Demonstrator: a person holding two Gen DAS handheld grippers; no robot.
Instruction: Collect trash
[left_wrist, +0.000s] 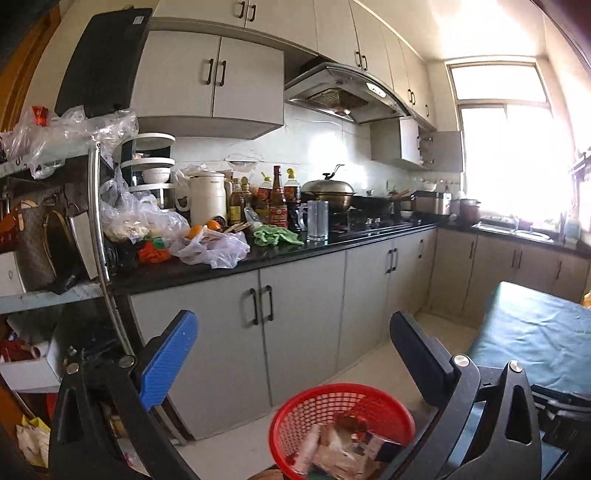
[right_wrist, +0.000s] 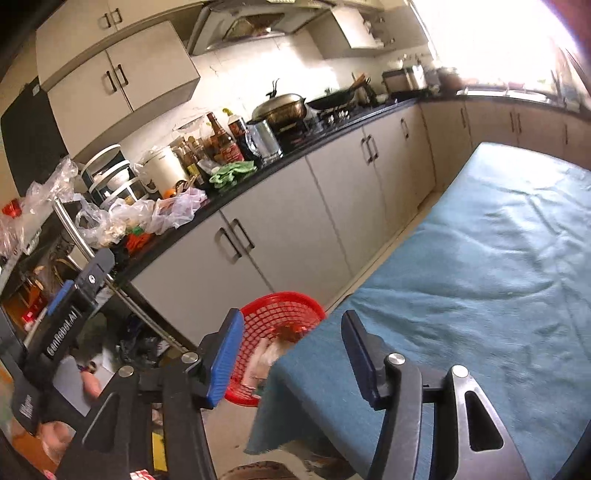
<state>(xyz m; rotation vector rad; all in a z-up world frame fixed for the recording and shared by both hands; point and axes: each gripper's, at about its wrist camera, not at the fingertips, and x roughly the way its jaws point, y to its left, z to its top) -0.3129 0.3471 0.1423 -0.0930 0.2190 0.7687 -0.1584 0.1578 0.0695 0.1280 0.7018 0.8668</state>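
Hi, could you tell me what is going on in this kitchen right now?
A person is collecting trash with a handheld gripper in each hand. Both the left gripper and the right gripper are open and hold nothing. A red basket on the floor beside the blue-covered table already has wrappers in it. Loose plastic bags lie on the cluttered black counter.
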